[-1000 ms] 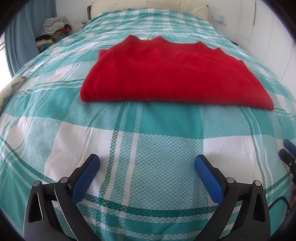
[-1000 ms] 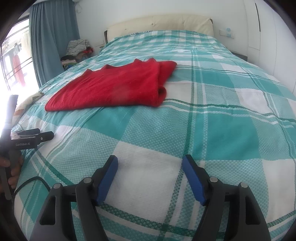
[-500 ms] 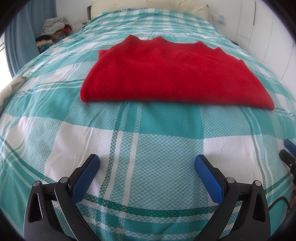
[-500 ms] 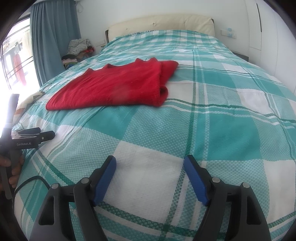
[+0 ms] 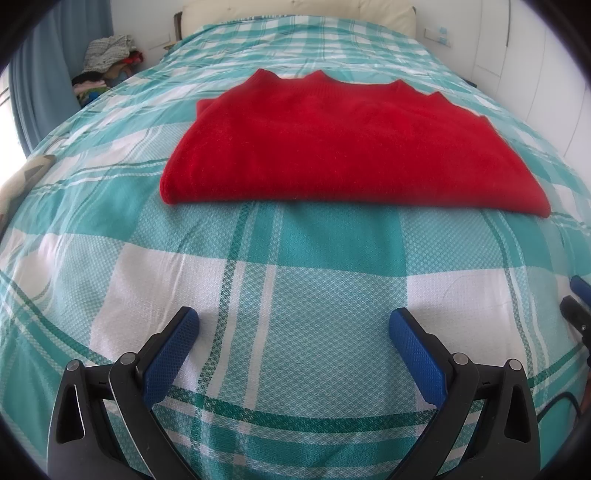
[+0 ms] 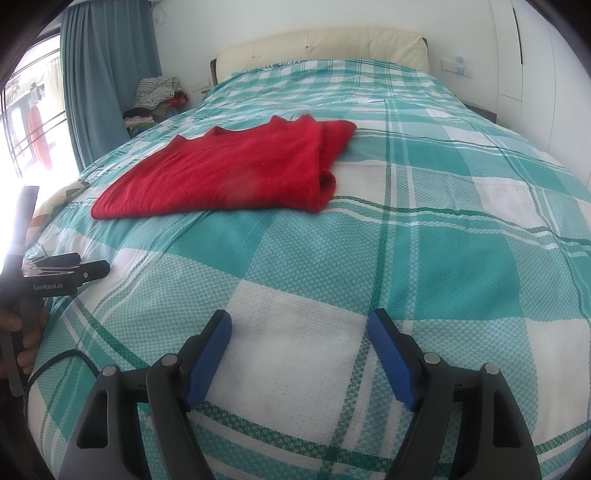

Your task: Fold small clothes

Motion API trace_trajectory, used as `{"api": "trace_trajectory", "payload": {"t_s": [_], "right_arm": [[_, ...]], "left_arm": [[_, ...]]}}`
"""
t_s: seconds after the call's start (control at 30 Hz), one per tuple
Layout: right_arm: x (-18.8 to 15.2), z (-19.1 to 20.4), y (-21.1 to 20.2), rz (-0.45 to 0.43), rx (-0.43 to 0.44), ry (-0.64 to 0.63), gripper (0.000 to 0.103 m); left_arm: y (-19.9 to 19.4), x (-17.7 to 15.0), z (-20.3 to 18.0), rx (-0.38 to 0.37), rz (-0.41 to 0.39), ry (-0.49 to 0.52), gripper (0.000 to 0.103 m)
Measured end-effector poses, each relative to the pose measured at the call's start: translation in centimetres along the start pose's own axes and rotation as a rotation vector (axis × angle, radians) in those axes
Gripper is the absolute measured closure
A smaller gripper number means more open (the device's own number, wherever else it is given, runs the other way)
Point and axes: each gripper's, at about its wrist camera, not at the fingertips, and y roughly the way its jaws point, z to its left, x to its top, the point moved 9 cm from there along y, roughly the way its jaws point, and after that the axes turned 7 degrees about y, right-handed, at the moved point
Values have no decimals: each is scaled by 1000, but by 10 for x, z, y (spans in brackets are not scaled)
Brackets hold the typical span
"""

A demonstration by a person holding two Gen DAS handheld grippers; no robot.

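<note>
The red sweater (image 5: 351, 147) lies folded into a flat rectangle mid-bed on the checked bedspread (image 5: 295, 295), so the folding looks largely done. Left tool (image 5: 294, 332) and right tool (image 6: 299, 339) hover nearer, well apart from it, jaws spread and empty. Nothing has visibly moved since the earlier frames.

Left wrist view: low over the near end of the bed (image 5: 295, 280), facing up its length toward the headboard (image 5: 295, 9), tilted downward, own fingers (image 5: 415, 350) at the bottom edge. Right wrist view: set further right, slightly higher, angled the same way, with the other gripper's body (image 6: 55, 280) at the left edge. Shared by the 2 views: checked bedspread, red folded sweater (image 5: 351, 147) mid-bed, headboard, curtain (image 6: 107, 74), clothes pile (image 6: 155, 96).
</note>
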Motion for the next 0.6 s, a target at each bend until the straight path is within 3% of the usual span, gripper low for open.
{"api": "trace_trajectory", "payload": {"t_s": [0.17, 0.23, 0.3, 0.43, 0.6], "right_arm": [[0, 0, 1, 0, -1, -4, 25], [3, 0, -3, -11, -11, -9, 26], [16, 1, -15, -50, 20, 23, 26], [82, -1, -24, -111, 109, 92, 25], [158, -24, 42, -26, 146, 207, 25]], "left_arm": [[-4, 2, 0, 3, 16, 8, 1], [-12, 6, 3, -32, 13, -7, 2], [-27, 16, 13, -77, -40, -57, 2], [-49, 31, 47, -86, -123, -159, 1], [-50, 29, 81, -56, -127, -248, 1]]}}
